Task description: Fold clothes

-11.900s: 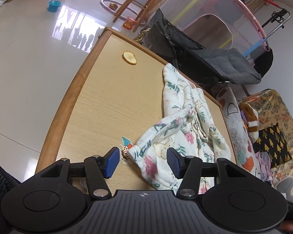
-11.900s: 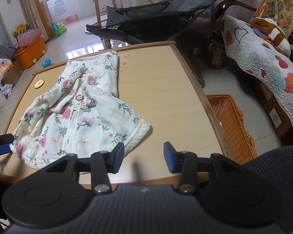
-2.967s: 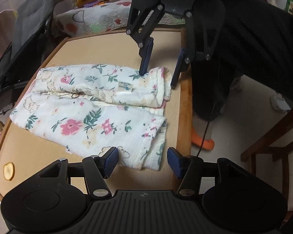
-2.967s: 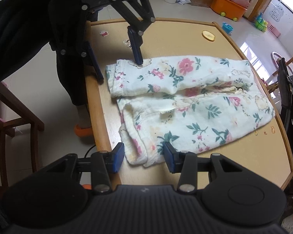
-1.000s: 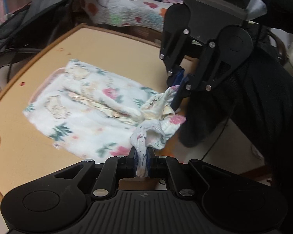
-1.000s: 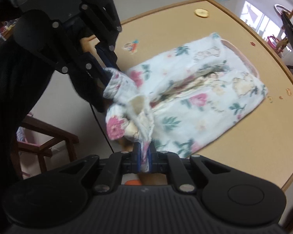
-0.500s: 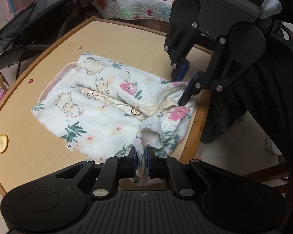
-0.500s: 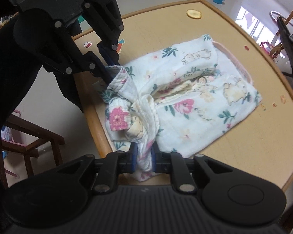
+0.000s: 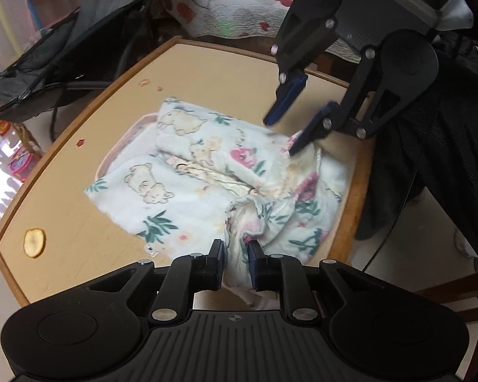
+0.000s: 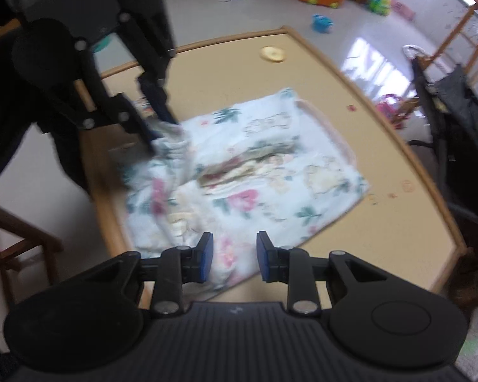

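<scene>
Floral garment (image 9: 207,172) between opening jaws

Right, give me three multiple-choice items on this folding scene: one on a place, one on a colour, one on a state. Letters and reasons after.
1. Where does the round yellow slice lie?
A. on the garment
B. on the bare table, near a corner
C. on the floor

2. What colour are the gripper pads?
A. blue
B. red
C. white

3. How does the floral garment lie?
A. hanging in the air
B. spread out flat in one layer
C. folded on the table, one end bunched at the edge

Answers:
1 B, it sits on wood, apart from the cloth.
2 A, both wrist views show blue pads.
3 C, layers overlap and the near end is rumpled.
</scene>
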Demonstrator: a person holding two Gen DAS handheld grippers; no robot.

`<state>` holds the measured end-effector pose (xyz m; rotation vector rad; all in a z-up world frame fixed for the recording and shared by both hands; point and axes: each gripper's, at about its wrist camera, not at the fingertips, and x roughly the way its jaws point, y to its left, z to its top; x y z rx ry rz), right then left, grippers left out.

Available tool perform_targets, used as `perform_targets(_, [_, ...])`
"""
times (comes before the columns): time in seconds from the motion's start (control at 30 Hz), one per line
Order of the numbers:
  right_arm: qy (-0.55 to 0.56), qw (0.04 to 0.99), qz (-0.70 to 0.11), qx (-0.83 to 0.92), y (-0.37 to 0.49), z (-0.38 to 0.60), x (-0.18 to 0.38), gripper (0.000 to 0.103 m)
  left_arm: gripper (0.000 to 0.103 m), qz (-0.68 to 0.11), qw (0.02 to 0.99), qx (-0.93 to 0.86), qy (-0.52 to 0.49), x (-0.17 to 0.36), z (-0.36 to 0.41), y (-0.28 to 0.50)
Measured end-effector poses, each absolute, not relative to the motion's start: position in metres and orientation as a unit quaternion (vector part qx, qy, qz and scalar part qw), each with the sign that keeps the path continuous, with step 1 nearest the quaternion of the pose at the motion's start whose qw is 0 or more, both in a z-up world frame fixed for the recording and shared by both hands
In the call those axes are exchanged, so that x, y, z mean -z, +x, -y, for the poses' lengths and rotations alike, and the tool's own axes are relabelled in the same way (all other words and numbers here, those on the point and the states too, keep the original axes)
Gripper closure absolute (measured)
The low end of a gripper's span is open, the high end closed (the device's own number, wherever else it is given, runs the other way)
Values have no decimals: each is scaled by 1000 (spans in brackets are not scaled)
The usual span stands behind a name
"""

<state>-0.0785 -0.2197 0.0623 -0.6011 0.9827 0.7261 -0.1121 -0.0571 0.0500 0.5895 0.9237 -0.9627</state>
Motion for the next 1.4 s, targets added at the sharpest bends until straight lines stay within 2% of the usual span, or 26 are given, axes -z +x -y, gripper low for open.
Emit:
perform_targets(0.17, [-225, 817, -410, -337, -86, 226, -95, 74, 82, -418, 752, 429, 276, -50, 55, -110])
perform_targets(0.27, [-211, 791, -420, -392, -98, 217, -103, 75, 82, -417, 757, 421, 275, -49, 56, -108])
perform_targets(0.47, [-214, 731, -453, -464, -116, 188, -83, 75, 82, -410, 765, 409, 282, -47, 58, -108])
perform_targets(0.73, [-199, 767, -459, -401, -97, 182, -57, 78, 82, -390, 786, 381, 290, -57, 46, -116])
perform_targets(0.97, [-192, 767, -467, -397, -93, 172, -36, 78, 81, -422, 796, 379, 212, -62, 28, -127])
perform_targets(1.1, [-181, 788, -436, -394, -100, 181, -58, 78, 81, -426, 809, 351, 201, -61, 20, -133])
perform_targets(1.23, [-164, 799, -428, -389, -105, 193, -74, 77, 75, -426, 833, 311, 167, -66, 4, -126])
perform_targets(1.4, [-195, 794, -446, -364, -102, 185, -49, 78, 74, -407, 856, 299, 115, -76, -4, -119])
